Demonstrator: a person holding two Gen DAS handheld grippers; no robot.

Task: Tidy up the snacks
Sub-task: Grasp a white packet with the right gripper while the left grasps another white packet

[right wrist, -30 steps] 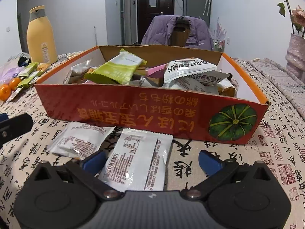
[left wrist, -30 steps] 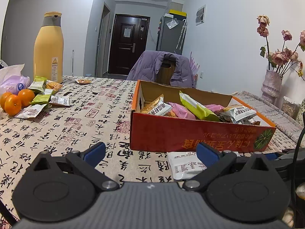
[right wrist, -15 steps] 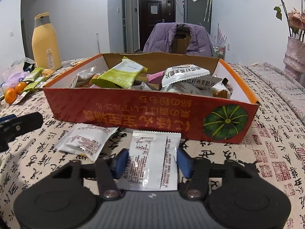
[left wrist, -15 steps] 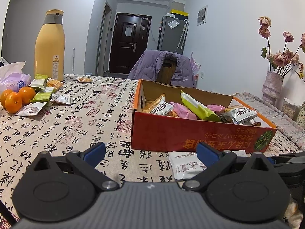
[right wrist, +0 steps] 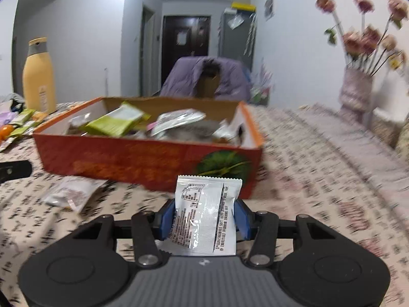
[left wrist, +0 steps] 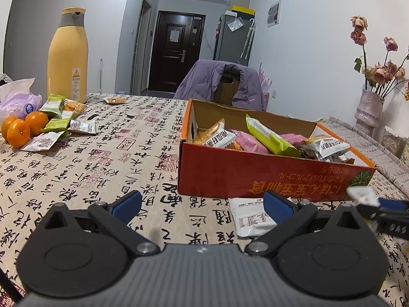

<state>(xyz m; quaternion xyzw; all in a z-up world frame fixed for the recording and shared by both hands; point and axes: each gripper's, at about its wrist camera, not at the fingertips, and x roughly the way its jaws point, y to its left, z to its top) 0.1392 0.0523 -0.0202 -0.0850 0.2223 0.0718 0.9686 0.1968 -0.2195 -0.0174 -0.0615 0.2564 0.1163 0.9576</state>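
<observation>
Left wrist view first: the left gripper [left wrist: 200, 206] is spread wide with nothing between the blue pads, hovering low over the table [left wrist: 107, 168]. The red cardboard box [left wrist: 255, 176] sits toward the right side of the table and already has a decent pile of snack packets [left wrist: 258, 138] in it, so I'd say a good chunk of the job is done. What's left: one white packet [left wrist: 249, 216] lying flat just in front of the box's near wall, plus a loose bunch of green and white packets [left wrist: 60, 124] way over by the left edge, next to the oranges [left wrist: 23, 126], a tissue pack [left wrist: 19, 99] and a tall yellow thermos [left wrist: 67, 56]. One more small packet [left wrist: 115, 100] sits far back near the far edge.

Right wrist view (blurry): the right gripper [right wrist: 204, 216] is clamped on a white sachet [right wrist: 204, 212], held up off the table just short of the box [right wrist: 143, 160]. Another white packet [right wrist: 70, 193] lies on the cloth to the left. Probably the box's front wall is the only thing to clear before dropping it in. A vase of flowers [right wrist: 355, 90] stands off right, well apart, and a chair with a purple jacket [right wrist: 204, 76] is behind the table.
</observation>
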